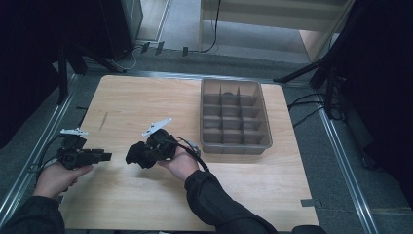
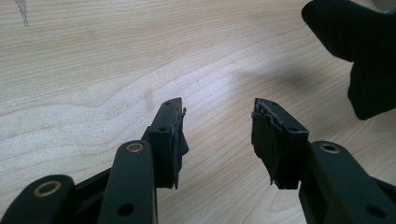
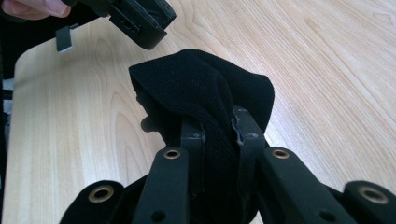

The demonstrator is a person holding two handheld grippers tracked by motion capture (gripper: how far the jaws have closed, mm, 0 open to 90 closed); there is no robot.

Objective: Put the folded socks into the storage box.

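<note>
A bunched black cloth [image 3: 205, 93] is pinched between the jaws of my right gripper [image 3: 219, 126], which is shut on it and holds it off the wooden table [image 1: 146, 97]. In the high view the cloth [image 1: 138, 154] hangs at the tip of the right gripper [image 1: 146, 151], near the table's middle front. My left gripper [image 2: 217, 135] stands open with only bare wood between its fingers; in the high view the left gripper [image 1: 104, 157] points right, toward the cloth. A corner of the cloth [image 2: 364, 51] shows in the left gripper view at upper right.
A grey divided tray [image 1: 235, 117] with several compartments stands at the table's back right. The table's left edge lies close to the left hand. Black stands and cables surround the table on the floor.
</note>
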